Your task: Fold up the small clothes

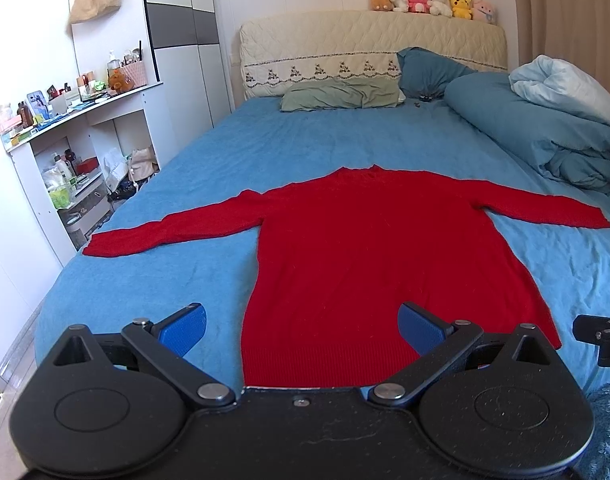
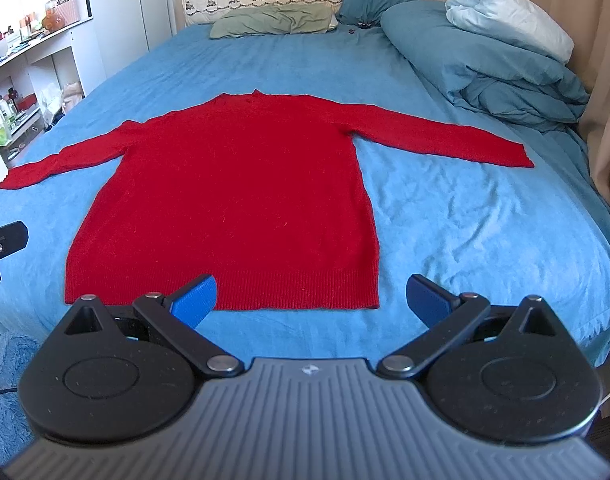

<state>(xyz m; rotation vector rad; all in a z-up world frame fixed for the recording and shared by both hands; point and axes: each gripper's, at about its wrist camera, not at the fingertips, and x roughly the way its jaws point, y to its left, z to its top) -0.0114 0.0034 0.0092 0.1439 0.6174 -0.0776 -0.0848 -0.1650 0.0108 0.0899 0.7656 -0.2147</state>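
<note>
On blue bed (image 1: 153,280), red sweater (image 1: 345,248) spread flat

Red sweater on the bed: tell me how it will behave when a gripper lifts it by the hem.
The red knit sweater lies limp and flat, so it will probably droop and stretch. Its spread sleeves would likely trail. The fuzzy knit should grip the ribbed pads well.
</note>
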